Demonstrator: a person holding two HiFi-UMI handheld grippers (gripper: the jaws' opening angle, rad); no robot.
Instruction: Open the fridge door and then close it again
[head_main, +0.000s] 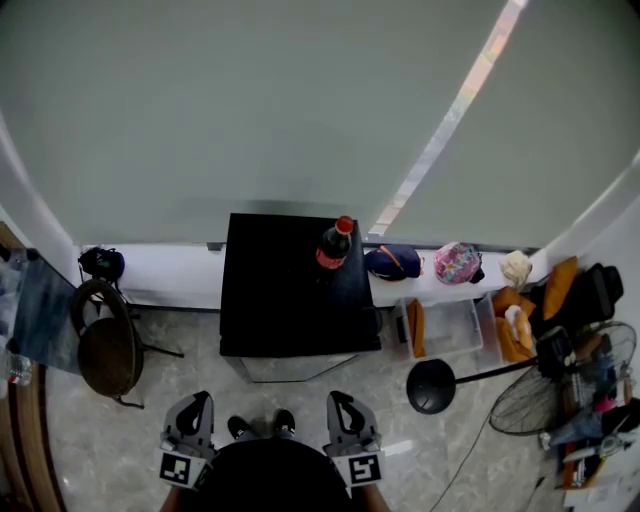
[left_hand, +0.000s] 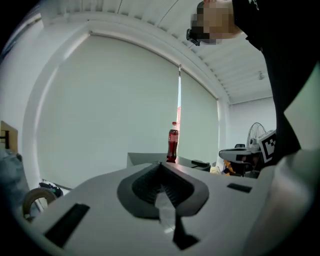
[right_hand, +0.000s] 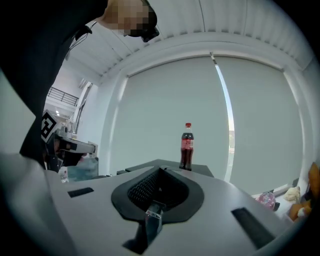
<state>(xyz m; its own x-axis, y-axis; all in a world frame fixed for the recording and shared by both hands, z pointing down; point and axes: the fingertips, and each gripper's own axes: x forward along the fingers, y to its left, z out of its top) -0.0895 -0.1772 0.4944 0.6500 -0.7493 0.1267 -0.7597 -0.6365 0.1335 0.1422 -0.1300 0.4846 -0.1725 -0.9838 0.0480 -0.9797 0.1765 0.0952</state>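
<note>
fridge (head_main: 298, 290) straight ahead of both grippers, well apart from their tips (cola bottle (head_main: 335, 243) upright on its top, toward the far right corner). left gripper (head_main: 198, 402) and right gripper (head_main: 338, 400) side by side, jaws pressed together, nothing between.

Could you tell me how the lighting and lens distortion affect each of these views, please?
Head view: even, soft light, with a bright daylight streak between the blinds; the fisheye bends straight edges. Left gripper view: dark rounded corners; the left gripper close up is blurred, the bottle sharper. Right gripper view: same dark corners, bottle crisp.
</note>
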